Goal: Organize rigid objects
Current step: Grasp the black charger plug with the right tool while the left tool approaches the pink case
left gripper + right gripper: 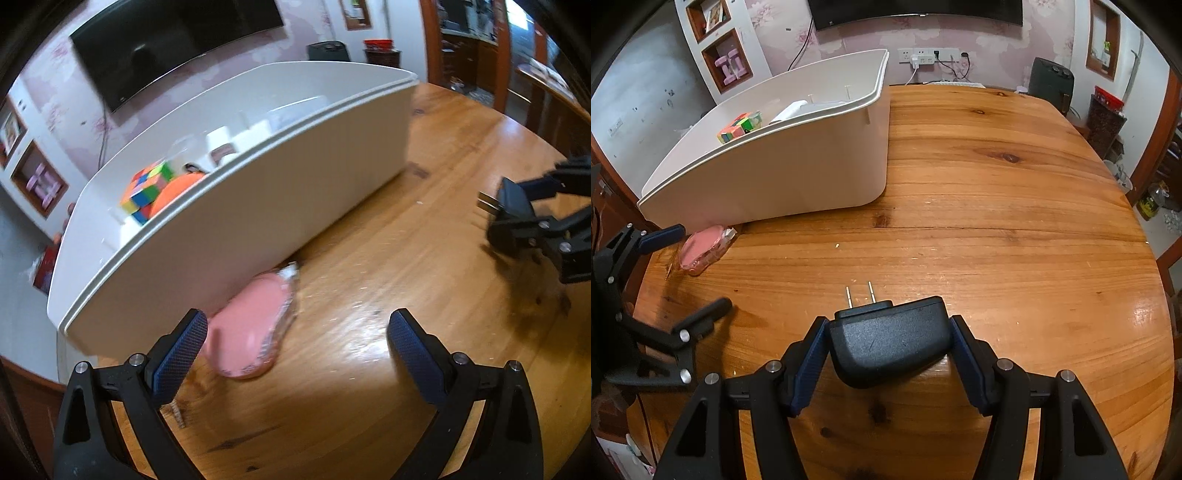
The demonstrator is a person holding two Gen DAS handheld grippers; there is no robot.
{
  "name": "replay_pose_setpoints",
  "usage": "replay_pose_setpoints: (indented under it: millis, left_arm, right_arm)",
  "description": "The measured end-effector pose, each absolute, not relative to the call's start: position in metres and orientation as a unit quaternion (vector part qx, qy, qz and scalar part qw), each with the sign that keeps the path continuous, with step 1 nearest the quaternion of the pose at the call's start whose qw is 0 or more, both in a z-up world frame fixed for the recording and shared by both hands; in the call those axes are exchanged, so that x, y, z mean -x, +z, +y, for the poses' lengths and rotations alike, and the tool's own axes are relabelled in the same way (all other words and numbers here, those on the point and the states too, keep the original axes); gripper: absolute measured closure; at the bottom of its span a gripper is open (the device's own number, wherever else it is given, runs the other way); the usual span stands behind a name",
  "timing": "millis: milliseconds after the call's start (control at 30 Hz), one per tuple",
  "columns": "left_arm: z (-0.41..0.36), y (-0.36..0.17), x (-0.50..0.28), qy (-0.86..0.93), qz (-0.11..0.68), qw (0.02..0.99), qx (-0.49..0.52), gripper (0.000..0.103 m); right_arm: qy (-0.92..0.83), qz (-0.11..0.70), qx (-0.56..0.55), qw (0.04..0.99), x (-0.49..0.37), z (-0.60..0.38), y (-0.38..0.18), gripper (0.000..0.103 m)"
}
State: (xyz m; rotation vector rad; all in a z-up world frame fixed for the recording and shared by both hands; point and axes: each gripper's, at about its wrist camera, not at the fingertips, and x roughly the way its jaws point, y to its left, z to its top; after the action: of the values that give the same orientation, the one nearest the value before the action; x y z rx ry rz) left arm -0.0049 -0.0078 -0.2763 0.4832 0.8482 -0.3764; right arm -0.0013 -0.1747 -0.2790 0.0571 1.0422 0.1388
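My right gripper is shut on a black power adapter, its two metal prongs pointing away over the wooden table. The same adapter and right gripper show at the right edge of the left wrist view. My left gripper stands open just above the table, with nothing between its blue pads. A pink object in clear wrap lies just left of it, against the white bin. In the right wrist view the pink object lies at the bin's near left corner, next to the left gripper.
Inside the bin lie a colourful puzzle cube, an orange object and white boxes. A television hangs on the far wall. The table's right half is bare wood. A black appliance stands beyond the far edge.
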Motion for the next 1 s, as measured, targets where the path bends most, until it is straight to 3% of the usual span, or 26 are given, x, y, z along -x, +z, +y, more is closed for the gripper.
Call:
replay_pose_setpoints:
  millis: [467,733,800,1000]
  left_arm:
    - [0.044,-0.284,-0.027,-0.174,0.438,0.876,-0.100,0.004]
    - [0.044,-0.290,-0.031,-0.186,0.443,0.871,-0.100,0.004]
    - [0.039,-0.288,-0.030,-0.201,0.438,0.870,-0.103,0.011]
    - [0.018,-0.286,-0.027,-0.237,0.431,0.862,-0.123,0.015]
  right_arm:
    - [0.074,0.496,-0.053,0.863,0.006,-0.160,-0.274,0.038]
    - [0.069,0.496,-0.072,0.862,0.006,-0.158,-0.274,0.038]
    - [0.066,0.498,-0.081,0.861,0.006,-0.159,-0.275,0.038]
    - [0.049,0.497,-0.096,0.861,0.010,-0.169,-0.276,0.038]
